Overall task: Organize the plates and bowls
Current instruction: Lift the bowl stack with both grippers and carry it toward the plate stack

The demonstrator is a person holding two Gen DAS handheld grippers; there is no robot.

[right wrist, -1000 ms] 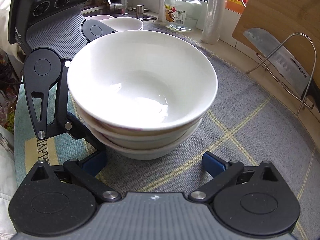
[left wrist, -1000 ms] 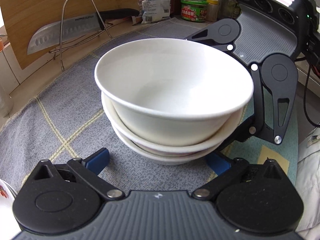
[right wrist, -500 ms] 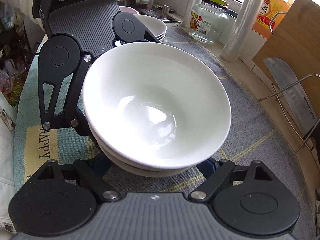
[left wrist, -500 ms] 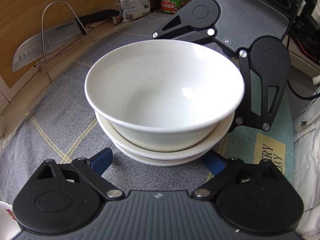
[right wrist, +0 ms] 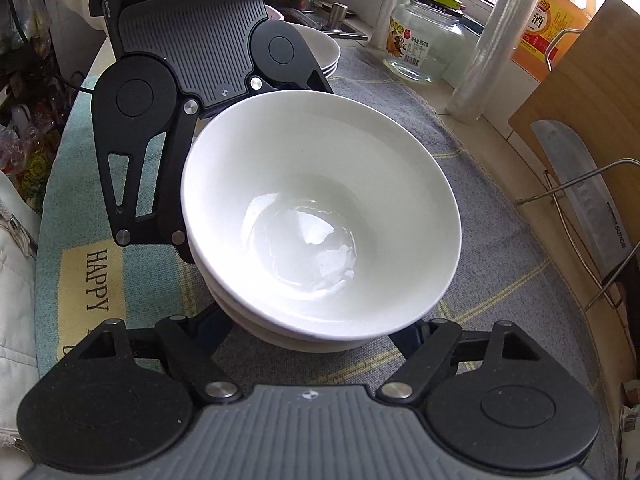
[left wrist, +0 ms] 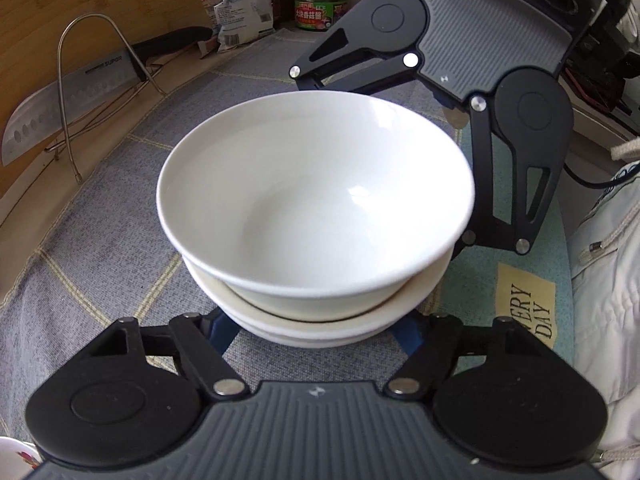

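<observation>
Stack of white bowls (left wrist: 316, 216) is seen directly ahead of both grippers, seated on the grey checked cloth (left wrist: 100, 216).

Change noted: jaws of the left gripper (left wrist: 316, 330) and of the right gripper (right wrist: 316, 338) have just been closing, from fully spread half a second and more ago to a narrower set now. The blue fingertips (left wrist: 218, 328) of the left are tucked under the lowest bowl's rim on either side of the stack's base; those of the right gripper lie likewise, mostly hidden by the rim. Pad contact with the porcelain cannot be confirmed in either view, so whether the stack is pinched cannot be told. Judged: a two-sided hold on the bottom bowl is being set up, for lifting the stack as one.

Edges and room: beyond the left gripper, to its left, a knife (left wrist: 68, 96) in a wire rack (left wrist: 68, 100) stands well apart from the stack. Beyond the right gripper, a glass jar (right wrist: 426, 46) and further white dishes (right wrist: 326, 50) are near the far cloth edge. Bare cloth is seen around the stack base; the grippers face each other closely across it
</observation>
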